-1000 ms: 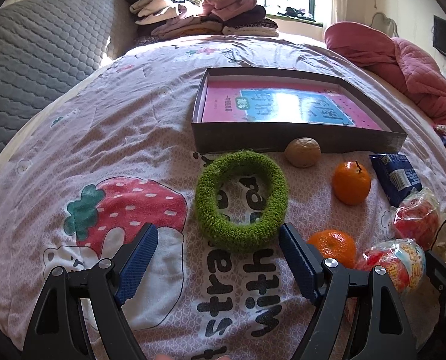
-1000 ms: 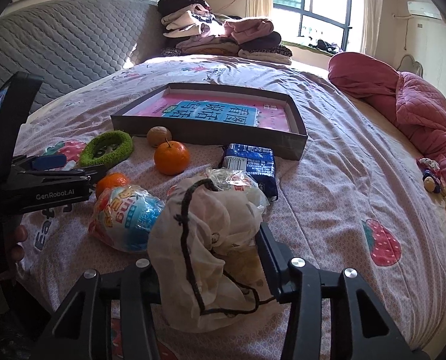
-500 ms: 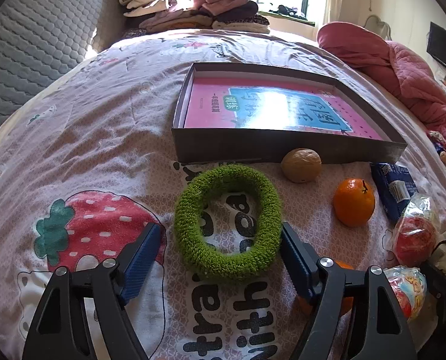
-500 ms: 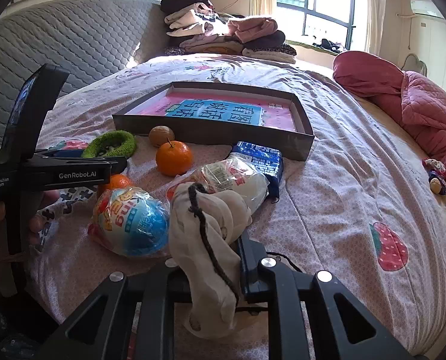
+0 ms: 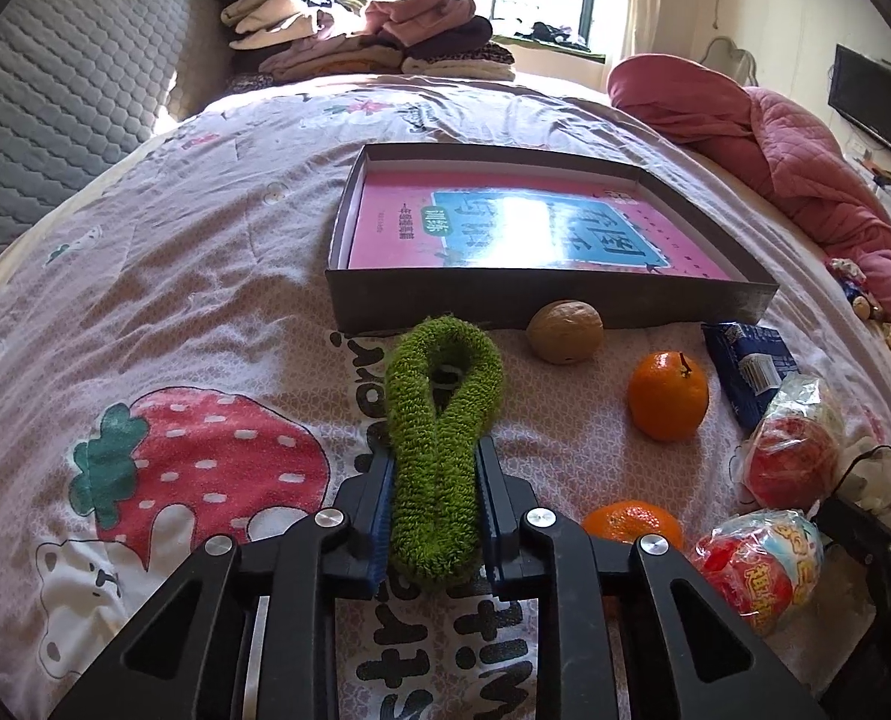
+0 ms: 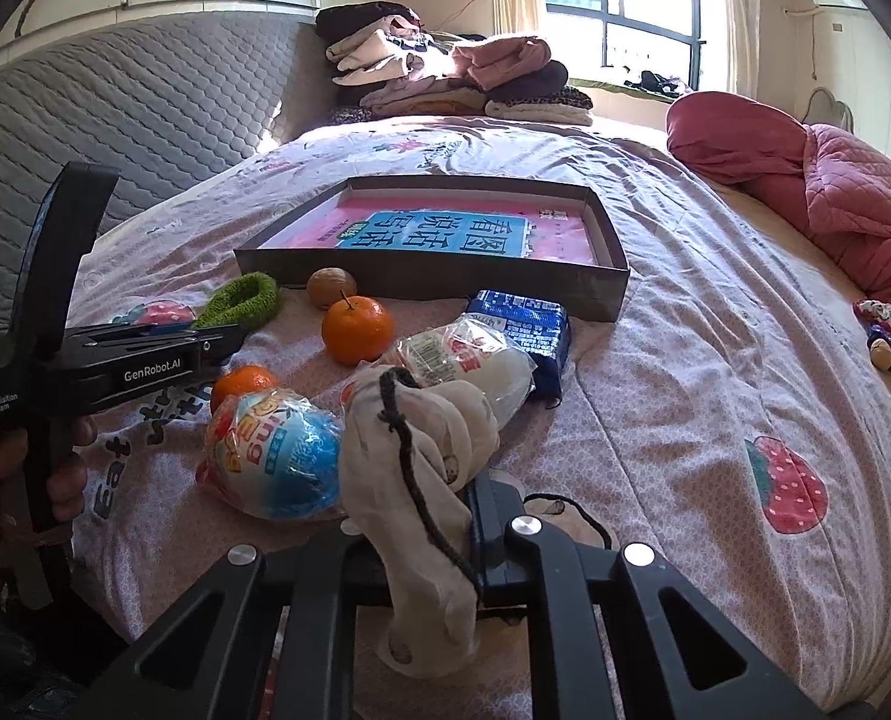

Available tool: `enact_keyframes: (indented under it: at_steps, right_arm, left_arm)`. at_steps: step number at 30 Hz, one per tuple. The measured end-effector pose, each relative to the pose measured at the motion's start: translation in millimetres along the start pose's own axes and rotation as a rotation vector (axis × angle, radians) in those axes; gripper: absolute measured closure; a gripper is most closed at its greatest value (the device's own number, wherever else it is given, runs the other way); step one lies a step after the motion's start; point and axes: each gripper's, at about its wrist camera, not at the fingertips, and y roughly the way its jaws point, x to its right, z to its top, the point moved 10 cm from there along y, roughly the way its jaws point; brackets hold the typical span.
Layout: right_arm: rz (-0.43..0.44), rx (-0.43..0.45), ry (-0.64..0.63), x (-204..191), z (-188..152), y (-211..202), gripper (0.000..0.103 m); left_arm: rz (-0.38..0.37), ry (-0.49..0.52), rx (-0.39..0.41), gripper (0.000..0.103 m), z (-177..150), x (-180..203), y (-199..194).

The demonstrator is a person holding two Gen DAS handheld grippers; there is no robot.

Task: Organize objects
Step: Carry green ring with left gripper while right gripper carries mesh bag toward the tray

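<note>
My left gripper (image 5: 433, 456) is closing its jaws on a green fuzzy ring (image 5: 442, 372), and the blue pads squeeze its near half flat on the bedspread. In the right wrist view the same ring (image 6: 241, 300) pokes out ahead of the left gripper (image 6: 229, 336), which a hand holds. My right gripper (image 6: 415, 516) is closing on a cream drawstring pouch (image 6: 421, 438), bunched upright between its jaws. A shallow grey box (image 5: 505, 300) with a pink book in it lies just beyond the ring.
A walnut (image 5: 565, 331), two oranges (image 5: 667, 396) (image 5: 631, 525), a blue packet (image 5: 751, 369), a red wrapped ball (image 5: 793, 462) and a colourful egg toy (image 6: 271, 456) lie between the grippers. Folded clothes (image 6: 445, 78) and a pink quilt (image 6: 835, 192) lie farther back.
The left jaws came in around the green ring and pinched it from a round loop into a narrow one. The right jaws closed tighter on the pouch, bunching it up.
</note>
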Motion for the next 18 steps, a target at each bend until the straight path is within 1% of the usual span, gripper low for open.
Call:
enact_keyframes:
  at_steps: [5,18]
  right_arm:
    - [0.005,0.013,0.019,3.7,0.9,-6.0,0.089]
    - [0.004,0.072,0.023,2.6,16.4,-30.7,0.089]
  left_arm:
    - [-0.038,-0.009,0.012,0.079,-0.6,4.9,-10.5]
    - [-0.071,-0.007,0.067,0.079,5.8,14.1,-42.6]
